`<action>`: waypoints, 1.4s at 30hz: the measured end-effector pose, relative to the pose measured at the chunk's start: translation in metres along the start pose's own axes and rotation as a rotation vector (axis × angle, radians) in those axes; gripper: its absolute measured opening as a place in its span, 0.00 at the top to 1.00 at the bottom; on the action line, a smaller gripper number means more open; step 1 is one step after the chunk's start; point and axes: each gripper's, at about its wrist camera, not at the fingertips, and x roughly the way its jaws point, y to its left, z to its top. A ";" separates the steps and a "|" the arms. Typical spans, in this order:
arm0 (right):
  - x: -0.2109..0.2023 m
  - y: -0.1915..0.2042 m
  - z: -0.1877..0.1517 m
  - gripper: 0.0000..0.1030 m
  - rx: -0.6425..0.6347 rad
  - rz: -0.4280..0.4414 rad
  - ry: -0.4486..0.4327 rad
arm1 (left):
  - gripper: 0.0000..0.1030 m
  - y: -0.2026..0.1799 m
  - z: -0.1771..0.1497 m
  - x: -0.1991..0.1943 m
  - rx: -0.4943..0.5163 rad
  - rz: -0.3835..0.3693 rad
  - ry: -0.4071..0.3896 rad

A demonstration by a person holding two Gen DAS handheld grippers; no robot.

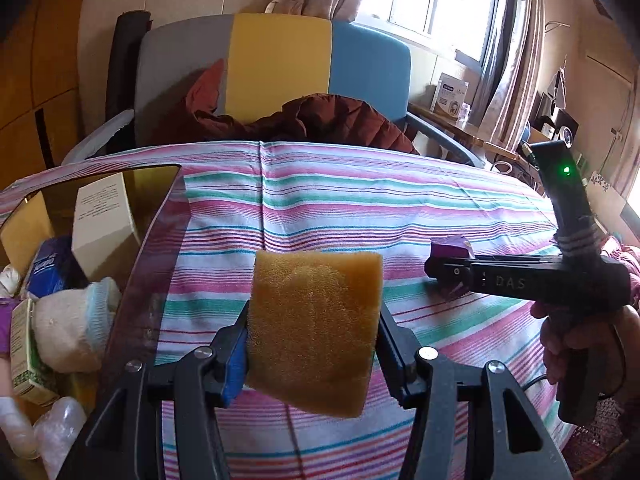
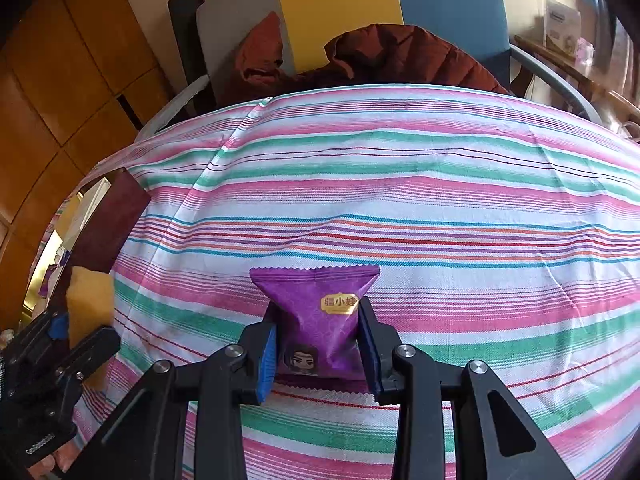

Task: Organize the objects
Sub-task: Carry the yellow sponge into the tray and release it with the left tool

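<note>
sponge (image 1: 314, 330), yellow and porous, sits clamped between the left gripper (image 1: 312, 344) jaws, lifted above the striped cloth (image 1: 360, 208). it looks light, soft and squashy, so a grip across its flat sides near the middle suits it best. the right gripper (image 2: 318, 346) is clenched on a purple snack packet (image 2: 320, 320); that one looks light, crinkly and slippery, and probably crushable. further out at the left stands a tinted bin (image 1: 160, 240) holding boxes and a sock (image 1: 76, 320). its floor and far contents are hidden, and the sponge's underside is out of sight.
</note>
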 end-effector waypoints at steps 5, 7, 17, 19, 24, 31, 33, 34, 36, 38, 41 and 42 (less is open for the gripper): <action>-0.001 0.002 -0.003 0.65 -0.014 -0.014 -0.007 | 0.46 0.016 0.005 -0.033 -0.033 0.001 -0.053; -0.001 0.003 -0.003 0.65 -0.015 -0.018 -0.010 | 0.46 0.029 0.007 -0.043 -0.065 0.014 -0.064; -0.001 0.005 -0.004 0.65 -0.027 -0.033 -0.016 | 0.46 0.135 0.027 -0.071 -0.256 0.161 -0.094; -0.001 0.005 -0.004 0.65 -0.028 -0.035 -0.017 | 0.46 0.160 0.031 -0.070 -0.308 0.184 -0.076; -0.001 0.006 -0.005 0.65 -0.041 -0.044 -0.020 | 0.46 0.218 0.036 -0.049 -0.437 0.227 0.038; -0.001 0.006 -0.005 0.65 -0.047 -0.043 -0.020 | 0.46 0.263 0.044 -0.012 -0.493 0.257 0.193; 0.000 0.007 -0.005 0.65 -0.048 -0.043 -0.021 | 0.46 0.271 0.049 -0.003 -0.495 0.245 0.232; 0.000 0.007 -0.005 0.65 -0.050 -0.045 -0.021 | 0.46 0.273 0.051 0.002 -0.491 0.250 0.255; 0.000 0.008 -0.005 0.65 -0.058 -0.048 -0.022 | 0.45 0.276 0.057 0.008 -0.464 0.301 0.275; 0.000 0.008 -0.005 0.65 -0.060 -0.048 -0.022 | 0.45 0.279 0.060 0.010 -0.458 0.359 0.272; 0.000 0.007 -0.005 0.65 -0.062 -0.046 -0.022 | 0.42 0.285 0.058 0.012 -0.487 0.401 0.274; 0.000 0.008 -0.005 0.65 -0.064 -0.047 -0.022 | 0.40 0.284 0.056 0.012 -0.487 0.399 0.275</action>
